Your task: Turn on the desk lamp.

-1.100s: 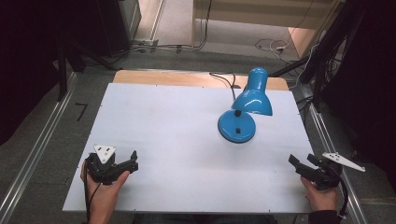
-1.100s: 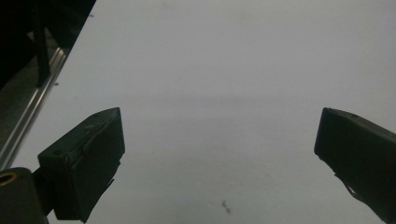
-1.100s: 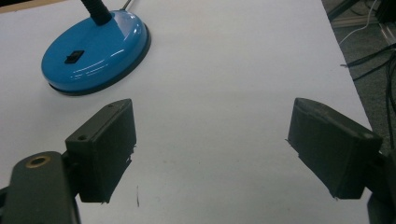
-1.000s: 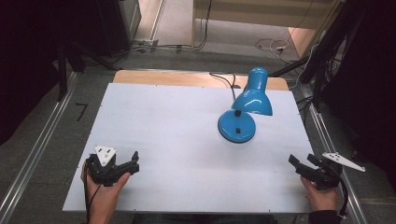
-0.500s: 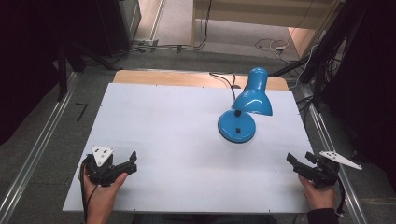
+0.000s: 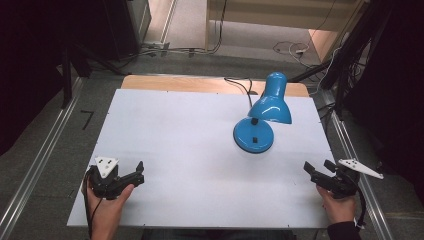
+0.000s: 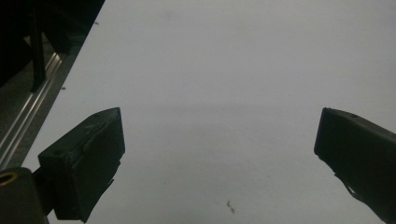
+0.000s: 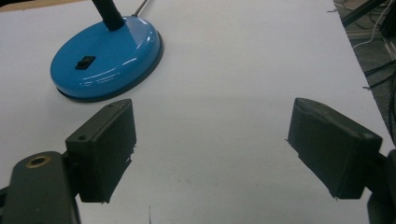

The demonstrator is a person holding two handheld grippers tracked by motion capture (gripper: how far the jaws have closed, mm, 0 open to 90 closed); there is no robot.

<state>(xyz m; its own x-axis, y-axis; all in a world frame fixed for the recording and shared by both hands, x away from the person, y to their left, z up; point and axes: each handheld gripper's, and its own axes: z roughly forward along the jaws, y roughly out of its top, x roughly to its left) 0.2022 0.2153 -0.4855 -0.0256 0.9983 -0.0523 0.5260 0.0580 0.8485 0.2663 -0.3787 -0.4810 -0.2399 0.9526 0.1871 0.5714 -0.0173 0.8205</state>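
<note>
Over the last second my left gripper (image 6: 134, 176) slid slightly toward the desk's (image 6: 180, 125) near left corner and my right gripper (image 6: 318, 171) hardly moved, both wide and empty, so the lamp (image 6: 260, 122) near the far right corner waits untouched.

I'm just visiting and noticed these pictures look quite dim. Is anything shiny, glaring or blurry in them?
High view: dark surroundings, soft focus, a highlight on the glossy blue desk lamp. Right gripper view: sharper, with streaky reflections on the lamp's round blue base. Left gripper view: dim, the white tabletop shading grey toward the open black jaws.
</note>
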